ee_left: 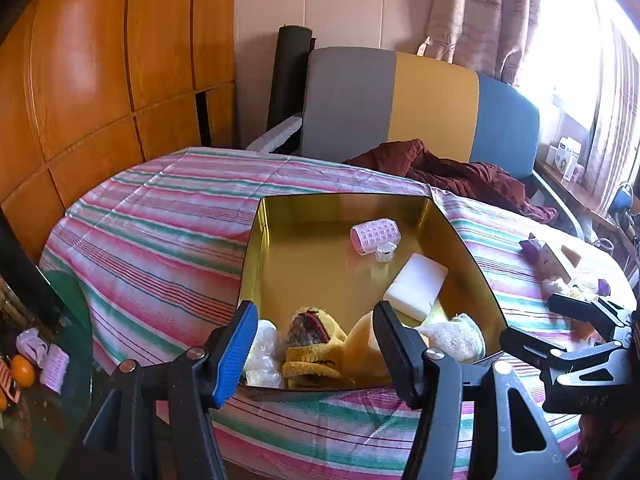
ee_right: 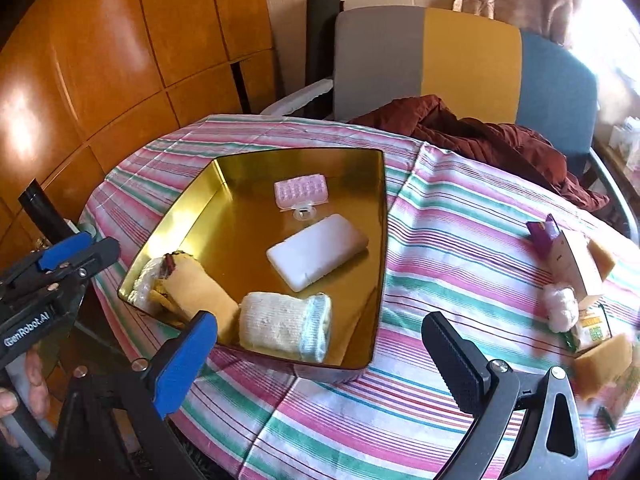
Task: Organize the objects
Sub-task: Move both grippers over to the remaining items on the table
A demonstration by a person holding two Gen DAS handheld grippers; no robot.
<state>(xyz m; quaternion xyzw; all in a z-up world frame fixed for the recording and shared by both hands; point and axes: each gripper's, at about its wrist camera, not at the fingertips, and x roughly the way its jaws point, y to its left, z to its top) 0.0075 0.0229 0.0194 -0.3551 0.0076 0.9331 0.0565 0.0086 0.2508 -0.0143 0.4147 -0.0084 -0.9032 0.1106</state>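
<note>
One desk (ee_right: 440,216) under a pink, green and white striped cloth carries everything, with one chair (ee_right: 472,52) in grey, yellow and blue panels behind its far edge and one dark red garment (ee_right: 492,136) heaped over that edge. One gold tray (ee_right: 380,240) sits toward the desk's left side, and five things can be counted in it: one yellow knitted roll (ee_right: 200,288) with a dark end in the near left corner, one crumpled clear plastic bag (ee_right: 146,284) touching it against the left wall, one pale rolled sock (ee_right: 288,328) with a blue cuff along the near wall, one white rectangular block (ee_right: 316,252) in the middle, and one pink hair roller (ee_right: 301,191) toward the far wall with a small clear clip (ee_right: 301,213) just beside it, making six if the clip is counted apart. Near the desk's right edge lies a loose cluster: one purple-and-white carton (ee_right: 560,256), one whitish plastic wad (ee_right: 562,310), and two tan sponge-like blocks (ee_right: 602,256), the rest too blurred to count. Two claws show: the left claw (ee_left: 316,344) hangs released over the tray's near wall with nothing between its jaws, and the right claw (ee_right: 320,352) is likewise released, spread wide above the tray's near right corner and gripping nothing
</note>
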